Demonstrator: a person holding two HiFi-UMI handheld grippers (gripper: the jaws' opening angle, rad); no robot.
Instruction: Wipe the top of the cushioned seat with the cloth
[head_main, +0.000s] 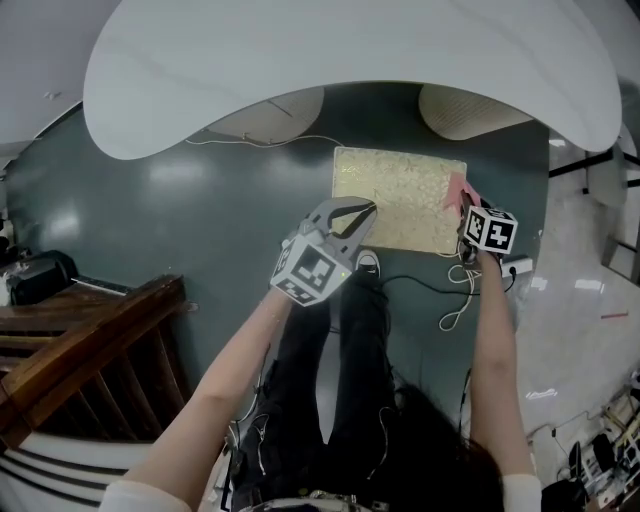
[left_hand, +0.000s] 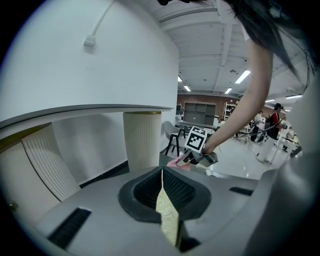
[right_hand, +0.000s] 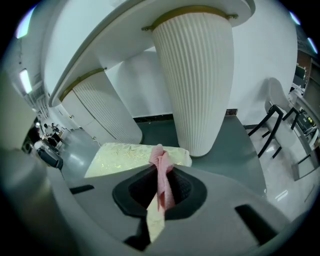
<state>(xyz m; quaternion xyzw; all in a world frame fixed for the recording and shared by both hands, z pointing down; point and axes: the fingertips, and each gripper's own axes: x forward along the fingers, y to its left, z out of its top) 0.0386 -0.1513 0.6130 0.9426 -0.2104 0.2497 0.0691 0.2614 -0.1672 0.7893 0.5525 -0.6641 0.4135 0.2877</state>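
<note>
The cushioned seat (head_main: 400, 195) is a pale gold patterned rectangle on the dark floor, just under the white table. A pink cloth (head_main: 458, 190) lies bunched at the seat's right edge, with my right gripper (head_main: 466, 210) shut on it. In the right gripper view the cloth (right_hand: 161, 172) hangs between the jaws, and the seat (right_hand: 130, 155) lies beyond to the left. My left gripper (head_main: 368, 207) hovers over the seat's near left corner, jaws together and holding nothing. In the left gripper view only a thin sliver of the seat (left_hand: 167, 215) shows between them, with the right gripper (left_hand: 197, 156) beyond.
The white tabletop (head_main: 350, 50) overhangs the seat's far side, resting on two fluted white pedestals (head_main: 470, 110) (head_main: 270, 120). White cables (head_main: 455, 290) and a power strip (head_main: 518, 266) lie on the floor near the right. Wooden furniture (head_main: 80, 340) stands at the left. The person's shoe (head_main: 368, 262) nears the seat.
</note>
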